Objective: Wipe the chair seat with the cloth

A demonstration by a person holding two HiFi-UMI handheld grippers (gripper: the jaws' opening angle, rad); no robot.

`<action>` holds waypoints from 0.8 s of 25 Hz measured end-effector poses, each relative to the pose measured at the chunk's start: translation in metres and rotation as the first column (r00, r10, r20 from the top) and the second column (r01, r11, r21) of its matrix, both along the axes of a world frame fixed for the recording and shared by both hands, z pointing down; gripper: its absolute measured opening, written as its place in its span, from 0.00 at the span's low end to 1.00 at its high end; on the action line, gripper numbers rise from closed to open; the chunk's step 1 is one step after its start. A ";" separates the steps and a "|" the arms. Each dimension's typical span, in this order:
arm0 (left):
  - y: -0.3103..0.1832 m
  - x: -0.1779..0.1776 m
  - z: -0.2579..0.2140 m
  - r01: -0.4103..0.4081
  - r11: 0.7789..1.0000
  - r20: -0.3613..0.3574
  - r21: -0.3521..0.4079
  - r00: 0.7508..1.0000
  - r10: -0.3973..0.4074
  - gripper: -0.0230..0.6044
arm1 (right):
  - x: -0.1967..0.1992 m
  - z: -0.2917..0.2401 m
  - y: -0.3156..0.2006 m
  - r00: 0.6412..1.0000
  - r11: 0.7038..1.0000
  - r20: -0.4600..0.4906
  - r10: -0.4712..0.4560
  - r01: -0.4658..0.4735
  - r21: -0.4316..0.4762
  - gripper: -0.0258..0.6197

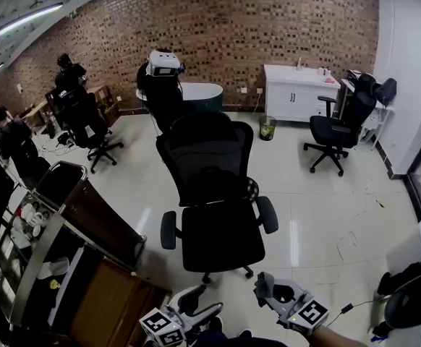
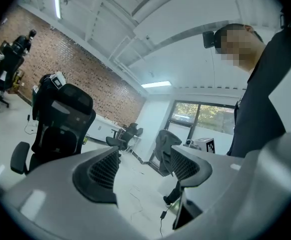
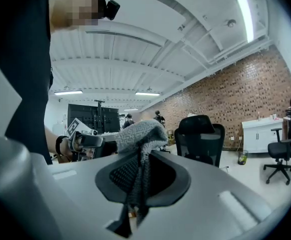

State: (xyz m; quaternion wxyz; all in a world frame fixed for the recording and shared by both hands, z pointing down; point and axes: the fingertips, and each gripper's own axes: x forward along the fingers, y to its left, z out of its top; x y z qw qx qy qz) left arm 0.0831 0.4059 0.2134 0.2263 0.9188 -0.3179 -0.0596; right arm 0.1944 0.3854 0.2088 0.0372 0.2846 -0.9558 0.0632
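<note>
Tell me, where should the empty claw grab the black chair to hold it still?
Probably the armrest nearest the left claw, coming down from above. It is a narrow pad sticking out beside the seat, and it looks slim enough to fit between that claw's open jaws. The right claw is busy pinching the cloth.

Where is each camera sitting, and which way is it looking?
Head view: on the person's head, looking down at the black chair; the left gripper and the right gripper, holding the cloth, show at the bottom.
Left gripper view: on the left gripper, looking along its open, empty jaws toward the windows; the person's torso shows at right.
Right gripper view: on the right gripper, looking along jaws shut on the cloth toward the brick wall; the torso shows at left.
Shared: all three show the black chair.
</note>
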 end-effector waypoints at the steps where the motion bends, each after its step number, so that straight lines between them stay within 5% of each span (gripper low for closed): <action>1: 0.004 -0.004 -0.004 0.004 1.000 0.004 0.008 1.000 -0.004 0.59 | -0.003 -0.006 0.007 1.000 1.000 0.004 -0.007 0.007 0.006 0.09; 12: 0.057 -0.010 -0.042 -0.006 0.999 0.018 0.040 1.000 0.005 0.59 | -0.026 -0.057 0.057 0.999 0.996 0.029 -0.043 0.041 0.073 0.09; 20: 0.062 -0.050 -0.075 -0.019 0.997 0.009 0.078 1.000 0.019 0.59 | -0.069 -0.086 0.068 0.998 0.997 0.050 -0.039 0.035 0.074 0.09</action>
